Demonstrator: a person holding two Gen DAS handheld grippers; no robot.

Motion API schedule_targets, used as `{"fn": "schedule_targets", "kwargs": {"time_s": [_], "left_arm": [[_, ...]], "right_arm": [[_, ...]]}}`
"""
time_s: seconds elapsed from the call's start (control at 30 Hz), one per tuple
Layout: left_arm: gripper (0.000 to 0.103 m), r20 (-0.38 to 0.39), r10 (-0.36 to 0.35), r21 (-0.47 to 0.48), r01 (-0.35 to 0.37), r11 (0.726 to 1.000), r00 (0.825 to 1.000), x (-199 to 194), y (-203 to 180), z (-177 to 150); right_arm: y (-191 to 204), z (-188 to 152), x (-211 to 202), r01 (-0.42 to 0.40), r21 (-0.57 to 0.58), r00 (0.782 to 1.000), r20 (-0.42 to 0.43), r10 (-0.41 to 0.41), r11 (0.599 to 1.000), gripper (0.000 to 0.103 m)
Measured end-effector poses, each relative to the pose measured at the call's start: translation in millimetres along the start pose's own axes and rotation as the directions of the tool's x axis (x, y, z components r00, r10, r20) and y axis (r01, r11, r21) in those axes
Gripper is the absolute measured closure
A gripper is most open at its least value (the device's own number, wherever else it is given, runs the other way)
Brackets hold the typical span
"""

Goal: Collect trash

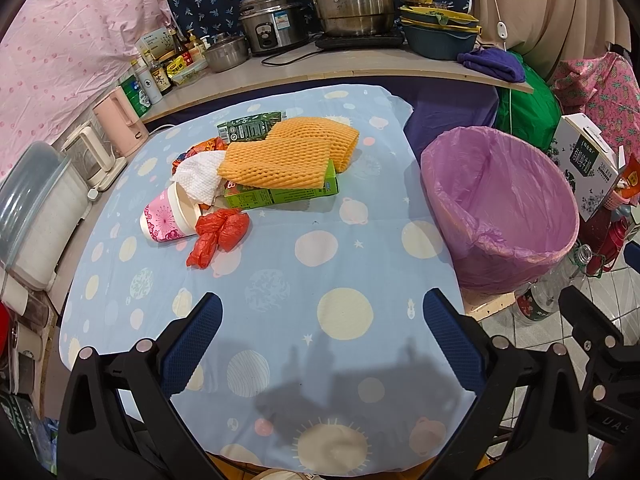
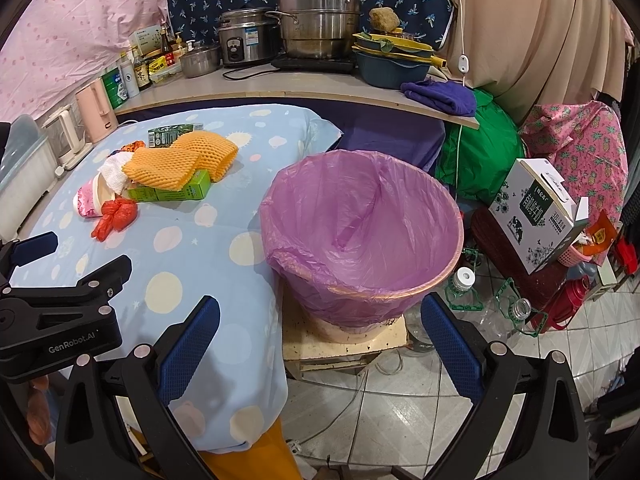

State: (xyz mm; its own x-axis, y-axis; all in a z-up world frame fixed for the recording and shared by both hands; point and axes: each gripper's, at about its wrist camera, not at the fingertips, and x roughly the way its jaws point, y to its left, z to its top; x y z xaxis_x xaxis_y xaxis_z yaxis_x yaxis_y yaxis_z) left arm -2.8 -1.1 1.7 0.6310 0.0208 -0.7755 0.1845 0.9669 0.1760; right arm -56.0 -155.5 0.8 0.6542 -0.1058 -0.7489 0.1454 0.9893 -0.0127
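A trash pile lies on the blue spotted tablecloth [image 1: 304, 280]: orange foam net [image 1: 280, 160], green carton [image 1: 280, 196], white tissue [image 1: 198, 178], pink paper cup [image 1: 168, 218], red plastic bag [image 1: 218, 236], a green wrapper [image 1: 248, 128]. A bin with a purple liner [image 1: 500, 208] stands right of the table. My left gripper [image 1: 322, 320] is open and empty over the near cloth. My right gripper [image 2: 320, 320] is open and empty in front of the bin [image 2: 360, 236]. The pile also shows in the right wrist view [image 2: 160, 176].
A counter [image 1: 340, 66] behind the table holds steel pots [image 1: 352, 0], a rice cooker, bottles and bowls. Kettles [image 1: 116, 128] stand at the table's left. A milk box [image 2: 536, 212], empty bottles [image 2: 464, 284] and a red flask sit on the tiled floor right of the bin.
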Motion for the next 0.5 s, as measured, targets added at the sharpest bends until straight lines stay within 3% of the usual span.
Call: {"fn": "schedule_targets", "kwargs": {"time_s": [0.5], "left_arm": [[0.007, 0.0, -0.002, -0.003, 0.002, 1.0, 1.0, -1.5, -0.1, -0.7]], "right_arm": [[1.9, -0.2, 0.7, -0.001, -0.001, 1.0, -0.001, 0.001, 1.0, 0.007]]}}
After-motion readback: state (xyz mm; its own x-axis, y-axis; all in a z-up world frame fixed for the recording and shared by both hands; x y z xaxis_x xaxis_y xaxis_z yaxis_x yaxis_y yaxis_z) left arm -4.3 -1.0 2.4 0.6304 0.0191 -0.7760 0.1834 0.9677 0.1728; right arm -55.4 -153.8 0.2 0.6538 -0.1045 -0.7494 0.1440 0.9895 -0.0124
